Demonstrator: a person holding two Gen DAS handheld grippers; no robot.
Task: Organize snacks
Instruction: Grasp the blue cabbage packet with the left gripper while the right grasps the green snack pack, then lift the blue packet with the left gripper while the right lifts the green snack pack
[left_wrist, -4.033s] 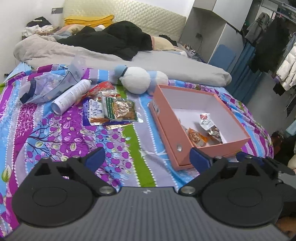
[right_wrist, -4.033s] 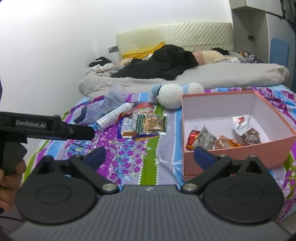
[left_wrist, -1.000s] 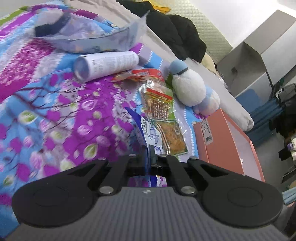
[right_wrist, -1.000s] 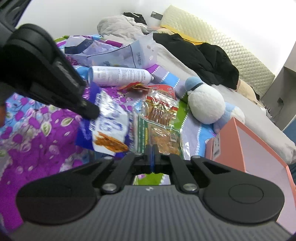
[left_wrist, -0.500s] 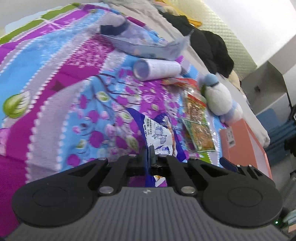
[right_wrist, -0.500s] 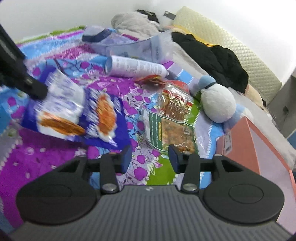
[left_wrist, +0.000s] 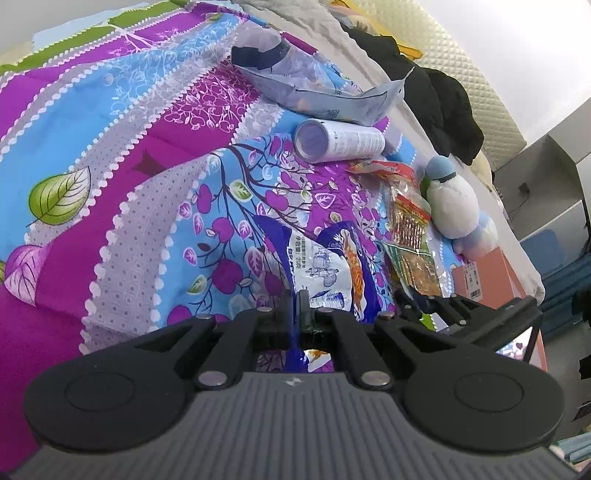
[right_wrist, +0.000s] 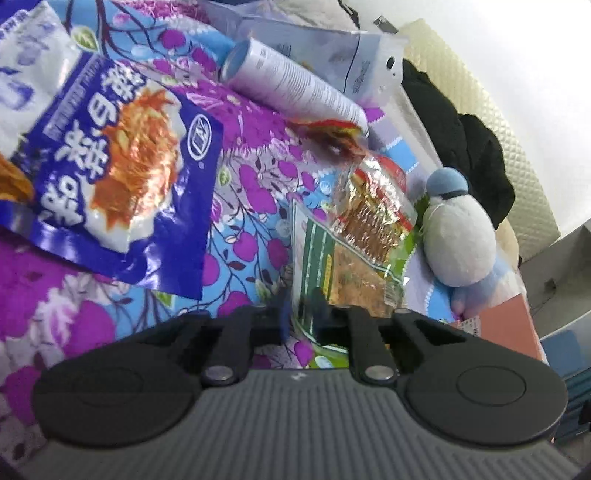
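Note:
My left gripper (left_wrist: 297, 306) is shut on the near edge of a blue and white snack packet (left_wrist: 325, 269), which lies tilted over the bedspread and shows large in the right wrist view (right_wrist: 122, 158). My right gripper (right_wrist: 301, 310) is low over the bed with its jaws closing. The near corner of a green-striped clear snack packet (right_wrist: 332, 266) sits in the narrow gap between them, and the pads do not visibly press it. That gripper (left_wrist: 424, 301) also appears in the left wrist view, at the packet's near end (left_wrist: 417, 266). A pink box (right_wrist: 506, 325) stands to the right.
A clear packet with a red label (right_wrist: 373, 214) overlaps the green one. Beyond it lie a red wrapper (right_wrist: 332, 133), a white can on its side (right_wrist: 291, 88) and a clear zip bag (right_wrist: 332, 48). A plush toy (right_wrist: 458, 236) lies beside the box. Dark clothes are at the headboard.
The right gripper opened, dropped toward the green-striped packet and has nearly closed again. The left gripper carried the blue packet away from the pile, toward the bed's near side.

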